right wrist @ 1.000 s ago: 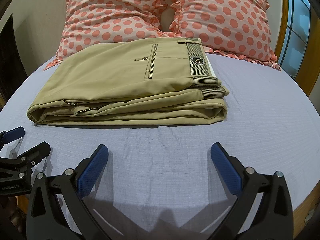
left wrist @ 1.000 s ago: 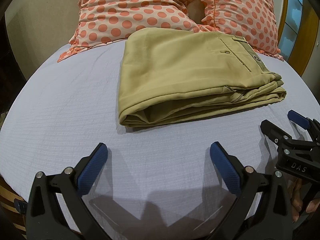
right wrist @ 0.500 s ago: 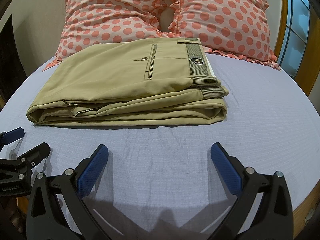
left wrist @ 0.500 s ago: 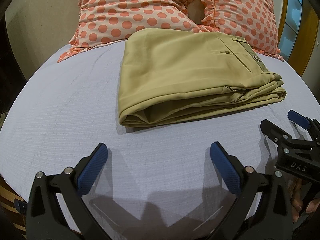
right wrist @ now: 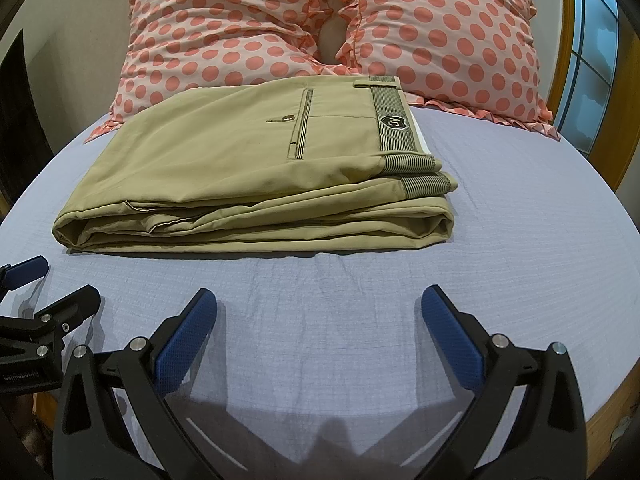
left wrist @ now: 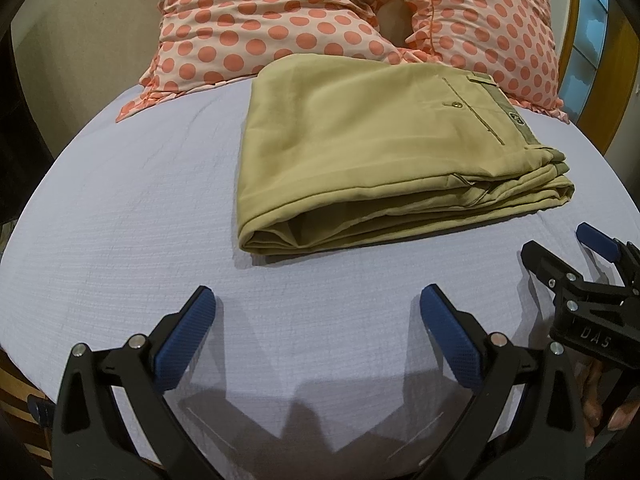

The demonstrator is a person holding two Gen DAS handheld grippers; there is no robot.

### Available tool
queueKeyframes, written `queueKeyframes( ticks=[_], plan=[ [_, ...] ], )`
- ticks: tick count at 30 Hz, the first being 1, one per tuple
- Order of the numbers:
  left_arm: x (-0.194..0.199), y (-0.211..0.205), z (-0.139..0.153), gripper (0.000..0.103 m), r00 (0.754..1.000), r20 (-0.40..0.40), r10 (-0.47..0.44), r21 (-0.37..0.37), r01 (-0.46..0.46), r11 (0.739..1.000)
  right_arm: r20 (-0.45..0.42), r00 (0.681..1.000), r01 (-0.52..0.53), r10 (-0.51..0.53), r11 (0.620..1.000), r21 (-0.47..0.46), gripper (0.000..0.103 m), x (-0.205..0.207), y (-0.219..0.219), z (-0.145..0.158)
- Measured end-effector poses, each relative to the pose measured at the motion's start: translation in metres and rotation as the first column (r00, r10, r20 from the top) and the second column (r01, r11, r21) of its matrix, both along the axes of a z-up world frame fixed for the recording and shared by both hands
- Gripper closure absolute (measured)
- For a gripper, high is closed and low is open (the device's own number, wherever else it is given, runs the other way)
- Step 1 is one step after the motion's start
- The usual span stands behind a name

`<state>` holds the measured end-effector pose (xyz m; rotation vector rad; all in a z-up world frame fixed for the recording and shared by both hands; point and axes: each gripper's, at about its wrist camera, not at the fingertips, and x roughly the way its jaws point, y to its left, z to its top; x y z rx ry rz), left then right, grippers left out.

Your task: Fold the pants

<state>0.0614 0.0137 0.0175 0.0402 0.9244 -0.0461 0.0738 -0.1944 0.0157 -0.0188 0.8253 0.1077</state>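
Note:
The khaki pants (left wrist: 372,148) lie folded in a flat rectangular stack on the pale lilac bedsheet (left wrist: 128,216), back pocket and striped waistband on top; they also show in the right wrist view (right wrist: 256,172). My left gripper (left wrist: 316,312) is open and empty, hovering over the sheet a short way in front of the stack's left end. My right gripper (right wrist: 318,312) is open and empty, in front of the stack's right half. Each gripper shows at the edge of the other's view: the right gripper (left wrist: 560,252), the left gripper (right wrist: 56,284).
Two pink pillows with coral polka dots (right wrist: 248,36) lean against the wall behind the pants. A wooden bed frame and a window (right wrist: 592,60) stand at the right. The bed's front edge (right wrist: 624,396) lies just under the grippers.

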Motion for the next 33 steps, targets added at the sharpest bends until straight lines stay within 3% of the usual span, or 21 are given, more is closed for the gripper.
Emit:
queueKeyframes(
  ticks=[33],
  plan=[
    [0.003,-0.0035,-0.0027,0.002,1.0,-0.03,-0.003,0.004,0.003,1.0,0.0,1.0,0.0,0.0,1.0,0.0,0.001,0.0005,0.0001,-0.0004]
  ],
)
